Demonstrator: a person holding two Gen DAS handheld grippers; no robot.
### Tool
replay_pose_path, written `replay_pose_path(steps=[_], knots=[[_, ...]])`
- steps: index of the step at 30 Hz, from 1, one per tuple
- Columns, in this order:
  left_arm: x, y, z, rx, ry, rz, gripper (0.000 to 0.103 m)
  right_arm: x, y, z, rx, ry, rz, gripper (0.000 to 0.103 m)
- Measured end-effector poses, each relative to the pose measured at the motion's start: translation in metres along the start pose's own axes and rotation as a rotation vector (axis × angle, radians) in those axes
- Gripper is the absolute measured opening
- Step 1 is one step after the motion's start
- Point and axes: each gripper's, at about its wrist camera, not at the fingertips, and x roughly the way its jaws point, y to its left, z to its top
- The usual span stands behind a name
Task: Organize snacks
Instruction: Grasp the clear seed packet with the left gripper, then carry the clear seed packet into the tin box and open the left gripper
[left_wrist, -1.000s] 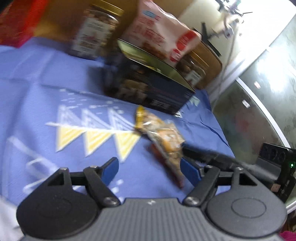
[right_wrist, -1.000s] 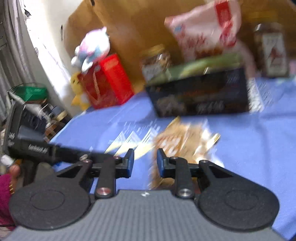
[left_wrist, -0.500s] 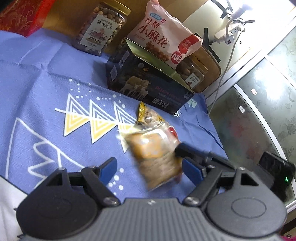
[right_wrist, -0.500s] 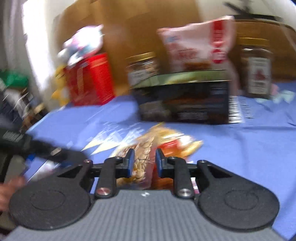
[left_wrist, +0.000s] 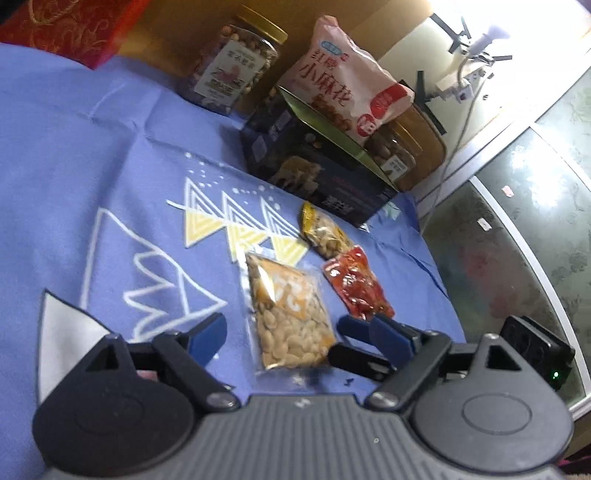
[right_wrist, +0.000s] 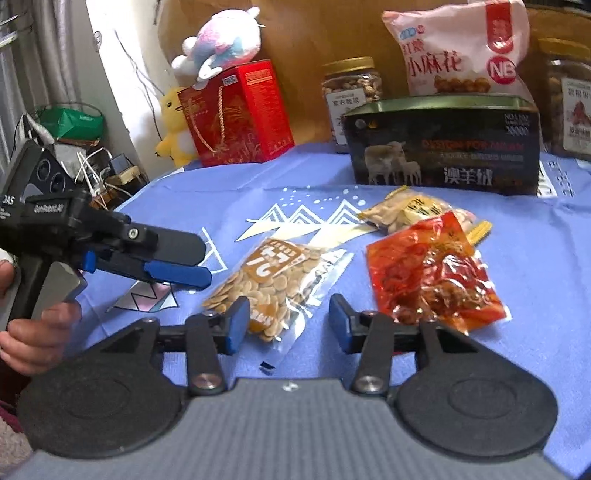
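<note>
Blue cloth (right_wrist: 535, 258) is spread beneath a dark box (right_wrist: 443, 147), which stands behind three packets. Right gripper (right_wrist: 286, 323) jaws, just opened, straddle the seed packet (right_wrist: 273, 284) lying flat, unpressed. Red packet (right_wrist: 432, 273) lies beside it, yellow packet (right_wrist: 406, 210) behind. Left gripper (left_wrist: 291, 338) jaws stand wide, nothing held.

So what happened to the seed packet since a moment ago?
The right tool carried the seed packet over, then opened its jaws and let it go; it now lies flat on the blue cloth. The red packet, yellow packet and dark box stayed put.
</note>
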Motion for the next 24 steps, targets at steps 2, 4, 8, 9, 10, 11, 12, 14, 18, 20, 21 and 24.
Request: replay_pose_path(steps=[2,4,8,9,10,11,12,14,18,20,21,24], knots=[[0.008,0.0,0.0,-0.045,0.025,-0.062,0.088,0.0,0.009,-0.003,-0.042,0.004,-0.002,0.055],[0.013,-0.002,0.002,-0.063,0.019,-0.075,0.088,0.002,0.017,-0.006,-0.097,-0.002,-0.029,0.058],[0.012,0.003,0.007,-0.137,0.004,-0.211,0.075,0.003,0.022,-0.009,-0.146,-0.001,-0.043,0.072],[0.013,0.002,0.008,-0.142,0.006,-0.238,0.073,0.003,0.021,-0.009,-0.148,0.0,-0.039,0.073],[0.015,0.0,0.009,-0.134,0.012,-0.242,0.067,0.004,0.021,-0.009,-0.15,0.0,-0.039,0.073],[0.019,-0.003,0.01,-0.112,0.025,-0.212,0.06,0.004,0.021,-0.009,-0.154,-0.001,-0.043,0.071],[0.025,-0.007,0.011,-0.089,0.046,-0.171,0.057,0.005,0.022,-0.009,-0.157,-0.002,-0.048,0.069],[0.043,-0.008,0.007,-0.067,0.102,-0.107,0.026,0.006,0.022,-0.009,-0.164,-0.005,-0.056,0.061],[0.054,-0.009,0.006,-0.054,0.121,-0.086,0.013,0.004,0.029,-0.013,-0.209,-0.015,-0.097,0.04],[0.051,-0.01,0.006,-0.05,0.115,-0.095,0.013,0.001,0.028,-0.013,-0.208,-0.028,-0.091,0.038],[0.049,-0.011,0.006,-0.045,0.11,-0.1,0.013,0.0,0.028,-0.013,-0.211,-0.036,-0.088,0.037],[0.04,-0.014,0.01,-0.032,0.083,-0.126,0.013,-0.008,0.036,-0.015,-0.256,-0.091,-0.105,0.036]])
